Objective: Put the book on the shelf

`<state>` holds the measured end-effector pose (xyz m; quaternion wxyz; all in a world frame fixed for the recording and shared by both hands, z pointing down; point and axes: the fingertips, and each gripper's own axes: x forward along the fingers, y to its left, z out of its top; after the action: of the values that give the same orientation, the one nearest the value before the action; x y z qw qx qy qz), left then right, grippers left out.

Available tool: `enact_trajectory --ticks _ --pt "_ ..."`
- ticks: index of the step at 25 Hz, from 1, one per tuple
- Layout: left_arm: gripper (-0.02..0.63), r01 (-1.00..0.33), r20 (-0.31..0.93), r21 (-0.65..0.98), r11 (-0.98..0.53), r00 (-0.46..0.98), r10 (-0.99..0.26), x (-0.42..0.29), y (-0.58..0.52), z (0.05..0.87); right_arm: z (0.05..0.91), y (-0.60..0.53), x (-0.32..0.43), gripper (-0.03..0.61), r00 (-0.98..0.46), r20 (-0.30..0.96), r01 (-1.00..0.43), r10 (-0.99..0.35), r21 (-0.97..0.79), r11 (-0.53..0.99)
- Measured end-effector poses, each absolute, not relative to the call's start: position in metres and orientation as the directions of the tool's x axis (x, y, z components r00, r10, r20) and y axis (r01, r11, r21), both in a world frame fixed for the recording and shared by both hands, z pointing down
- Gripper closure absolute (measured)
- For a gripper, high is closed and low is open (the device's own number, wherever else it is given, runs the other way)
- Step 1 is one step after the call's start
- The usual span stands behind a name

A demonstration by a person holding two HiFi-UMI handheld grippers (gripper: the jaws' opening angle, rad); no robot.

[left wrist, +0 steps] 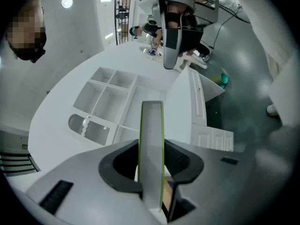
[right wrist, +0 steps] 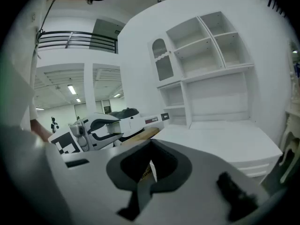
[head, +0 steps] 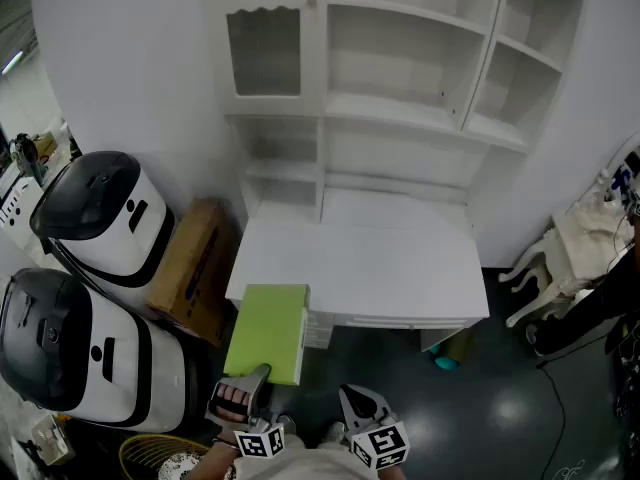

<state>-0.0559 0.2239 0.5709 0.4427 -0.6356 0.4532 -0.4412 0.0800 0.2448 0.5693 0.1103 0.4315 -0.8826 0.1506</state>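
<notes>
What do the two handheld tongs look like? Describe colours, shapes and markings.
The left tongs and the right tongs look alike: broad pale grey jaws lined with dark curved pads. Each carries a cube with black-and-white square markers, left and right.

Soft, even indoor light; glare on the dark floor (head: 520, 408); gripper views bulge, corners black; close book (left wrist: 152, 144) blurred

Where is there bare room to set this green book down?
The desk top is bare from the book at its front left corner to the back panel. The shelves above are empty. Crowded only left of the desk: cardboard box and two white machines.
</notes>
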Motion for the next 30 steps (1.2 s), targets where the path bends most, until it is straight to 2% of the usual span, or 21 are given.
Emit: enact_trajectory --ticks 18,30 --pt "0.465 -0.157 0.174 -0.964 -0.215 0.241 -0.955 -0.072 0.213 0.572 0.562 0.250 0.057 0.566 -0.556 0.309 -0.830 -0.772 -0.164 0.533" --pt "0.465 -0.152 0.160 -0.970 -0.188 0.179 -0.971 -0.060 0.203 0.563 0.568 0.247 0.082 0.566 -0.582 0.310 -0.813 -0.752 -0.185 0.553"
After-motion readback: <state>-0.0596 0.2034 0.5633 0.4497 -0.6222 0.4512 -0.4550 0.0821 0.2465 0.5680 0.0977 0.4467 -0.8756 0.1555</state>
